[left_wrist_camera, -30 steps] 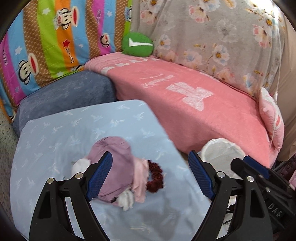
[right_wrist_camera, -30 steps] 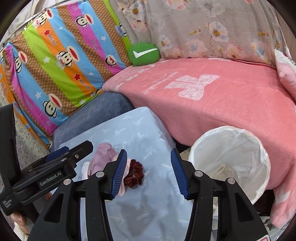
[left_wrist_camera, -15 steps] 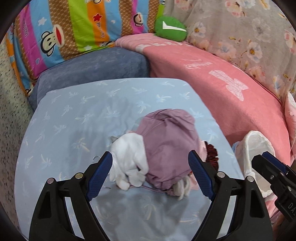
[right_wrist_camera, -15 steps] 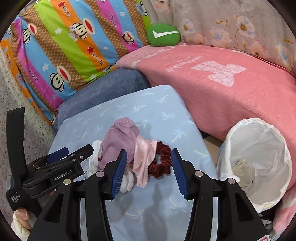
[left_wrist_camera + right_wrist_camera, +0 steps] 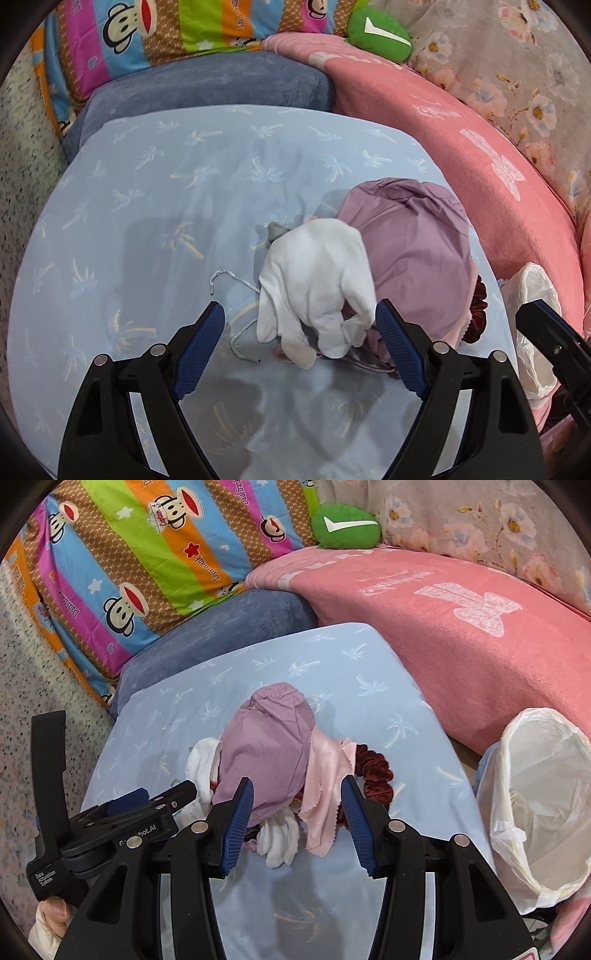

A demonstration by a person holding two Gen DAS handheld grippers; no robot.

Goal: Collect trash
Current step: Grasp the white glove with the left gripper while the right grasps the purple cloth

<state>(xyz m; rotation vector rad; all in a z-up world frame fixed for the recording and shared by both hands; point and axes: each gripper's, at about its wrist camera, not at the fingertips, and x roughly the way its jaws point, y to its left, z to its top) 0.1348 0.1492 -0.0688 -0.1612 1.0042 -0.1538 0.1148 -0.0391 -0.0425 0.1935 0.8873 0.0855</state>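
A heap of cast-off things lies on the light blue cloth-covered table (image 5: 184,177). A mauve cloth bundle (image 5: 413,236) sits beside a white glove (image 5: 317,273), with thin silver wire (image 5: 236,280) and a dark red scrunchie (image 5: 476,317) at its edges. My left gripper (image 5: 299,343) hangs open just above the glove, fingers either side, not touching. In the right wrist view the mauve bundle (image 5: 269,746), a pale pink cloth (image 5: 325,805), a second white glove (image 5: 279,838) and the scrunchie (image 5: 373,768) lie beyond my open right gripper (image 5: 297,823). The left gripper (image 5: 147,808) shows at its left.
A bin lined with a white bag (image 5: 535,805) stands at the table's right edge, also glimpsed as the white bag (image 5: 535,295). A pink-covered sofa (image 5: 461,627), blue cushion (image 5: 221,627), striped monkey-print cover (image 5: 129,554) and green cushion (image 5: 343,524) surround the table. Speckled floor (image 5: 37,701) lies left.
Both grippers have come down and closer to the heap. The left view now frames the white glove between its fingers, the right the pink cloth and mauve bundle. Jaw widths are unchanged.
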